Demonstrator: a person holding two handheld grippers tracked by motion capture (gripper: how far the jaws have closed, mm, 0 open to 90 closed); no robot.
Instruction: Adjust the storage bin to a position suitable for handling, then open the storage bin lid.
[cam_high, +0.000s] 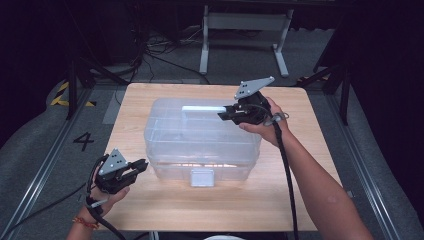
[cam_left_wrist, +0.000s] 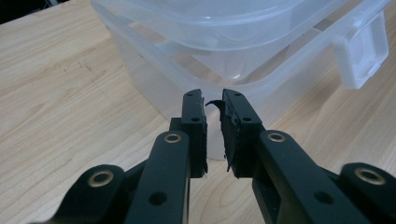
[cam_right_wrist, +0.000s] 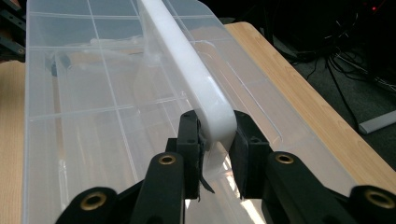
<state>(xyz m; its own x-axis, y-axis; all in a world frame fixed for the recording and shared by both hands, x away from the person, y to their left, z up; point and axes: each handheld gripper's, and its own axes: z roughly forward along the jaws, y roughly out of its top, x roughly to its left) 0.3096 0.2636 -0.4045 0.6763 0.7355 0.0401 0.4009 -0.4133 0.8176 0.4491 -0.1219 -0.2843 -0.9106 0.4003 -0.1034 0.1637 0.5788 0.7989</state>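
Observation:
A clear plastic storage box (cam_high: 170, 145) with a lid stands in the middle of the wooden table (cam_high: 300, 190). A white carry handle (cam_high: 202, 108) runs along the top of the lid. My right gripper (cam_high: 222, 115) is shut on the right end of that handle (cam_right_wrist: 187, 60), with a pad on each side of it. My left gripper (cam_high: 142, 165) hovers off the box's front left corner. In the left gripper view its jaws (cam_left_wrist: 214, 100) stand almost together with nothing between them, pointing at the box wall (cam_left_wrist: 154, 79). A clear latch (cam_high: 202, 177) hangs on the front wall.
The lid (cam_right_wrist: 93, 93) shows divided compartments beneath it. The latch (cam_left_wrist: 362, 51) sits to the right of my left gripper. Beyond the table's far edge stand a white metal frame (cam_high: 245, 30) and loose cables. A "4" (cam_high: 83, 141) marks the floor at the left.

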